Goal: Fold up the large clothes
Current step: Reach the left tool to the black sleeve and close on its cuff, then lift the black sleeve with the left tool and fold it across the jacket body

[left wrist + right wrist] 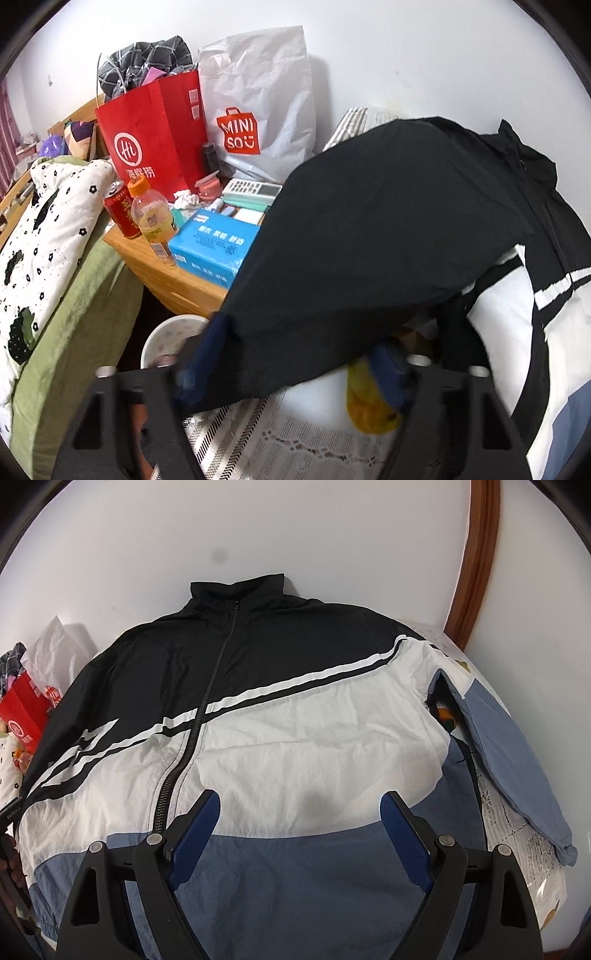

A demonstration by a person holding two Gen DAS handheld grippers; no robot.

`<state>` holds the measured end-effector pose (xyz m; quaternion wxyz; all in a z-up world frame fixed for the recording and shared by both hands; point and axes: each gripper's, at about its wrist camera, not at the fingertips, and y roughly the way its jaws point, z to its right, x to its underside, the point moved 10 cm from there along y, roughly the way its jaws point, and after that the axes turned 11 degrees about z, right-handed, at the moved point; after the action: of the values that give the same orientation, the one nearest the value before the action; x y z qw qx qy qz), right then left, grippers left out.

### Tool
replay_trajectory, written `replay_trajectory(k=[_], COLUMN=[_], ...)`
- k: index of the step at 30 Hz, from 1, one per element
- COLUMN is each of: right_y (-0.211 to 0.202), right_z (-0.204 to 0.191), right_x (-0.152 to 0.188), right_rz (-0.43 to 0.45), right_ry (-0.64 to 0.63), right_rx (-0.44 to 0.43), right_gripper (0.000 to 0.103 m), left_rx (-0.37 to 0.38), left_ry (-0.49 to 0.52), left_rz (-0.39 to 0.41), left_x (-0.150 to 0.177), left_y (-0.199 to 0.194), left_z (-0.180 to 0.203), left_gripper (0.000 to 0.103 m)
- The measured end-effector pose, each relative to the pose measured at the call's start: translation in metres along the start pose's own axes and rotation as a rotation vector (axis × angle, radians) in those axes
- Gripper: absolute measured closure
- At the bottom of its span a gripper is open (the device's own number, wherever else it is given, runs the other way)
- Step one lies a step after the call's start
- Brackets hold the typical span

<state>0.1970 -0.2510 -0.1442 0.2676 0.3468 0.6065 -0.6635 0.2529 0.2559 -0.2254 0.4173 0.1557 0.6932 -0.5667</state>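
A black, white and blue zip jacket (295, 716) lies spread front-up on a surface, collar at the far wall. My right gripper (299, 812) is open and hovers over its lower front, holding nothing. The blue right-hand sleeve (506, 753) lies out to the side. In the left wrist view the black sleeve (369, 236) hangs lifted across my left gripper (295, 365). The gripper's blue pads (207, 350) are partly covered by the cloth and blurred. Whether the pads pinch the cloth is hidden.
A wooden nightstand (162, 273) at left holds a red paper bag (155, 136), a white Miniso bag (258, 107), a blue tissue pack (214, 243), a bottle (151, 218) and a can (120, 210). A flower-print quilt (40, 240) lies further left. A white bin (170, 339) stands below.
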Motion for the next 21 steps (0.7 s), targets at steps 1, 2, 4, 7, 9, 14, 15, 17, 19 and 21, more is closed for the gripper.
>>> replay_trajectory(k=[1,2,4,7,9,14,15,17,19,21], right_y=[0.0,0.0,-0.002,-0.004,-0.006,-0.012,-0.013,-0.015,-0.017,-0.02], right_z=[0.0,0.001,0.003,0.006,0.007,0.016,0.017,0.022,0.026,0.032], right_x=[-0.001,-0.002,-0.004,-0.007,-0.008,-0.009,-0.009,-0.008,-0.009,-0.01], right_rz=[0.001,0.003,0.008,0.017,0.021,0.032,0.033,0.036,0.039,0.045], right_ry=[0.0,0.001,0.005,0.013,0.014,0.018,0.02,0.024,0.027,0.033], right_rx=[0.0,-0.001,-0.005,-0.013,-0.018,-0.027,-0.029,-0.031,-0.034,-0.035], right_gripper=[0.015,0.015,0.015,0.015,0.015,0.015,0.015,0.015,0.015,0.015], left_rx=[0.009,0.021,0.043,0.043,0.051,0.067,0.074,0.091,0.108,0.129], left_ry=[0.002,0.002,-0.001,0.003,-0.004,-0.009,-0.008,-0.005,0.004,0.015], left_rz=[0.0,-0.002,-0.007,0.011,0.023,0.066,0.072,0.09,0.108,0.128], left_x=[-0.003,-0.004,-0.009,-0.019,-0.027,-0.052,-0.057,-0.067,-0.077,-0.087], left_y=[-0.001,-0.002,-0.004,-0.01,-0.017,-0.039,-0.043,-0.051,-0.059,-0.068], left_z=[0.003,0.005,0.01,0.013,0.016,0.028,0.032,0.042,0.053,0.067], left_gripper=[0.067,0.082,0.094,0.098,0.098,0.099,0.099,0.099,0.099,0.1])
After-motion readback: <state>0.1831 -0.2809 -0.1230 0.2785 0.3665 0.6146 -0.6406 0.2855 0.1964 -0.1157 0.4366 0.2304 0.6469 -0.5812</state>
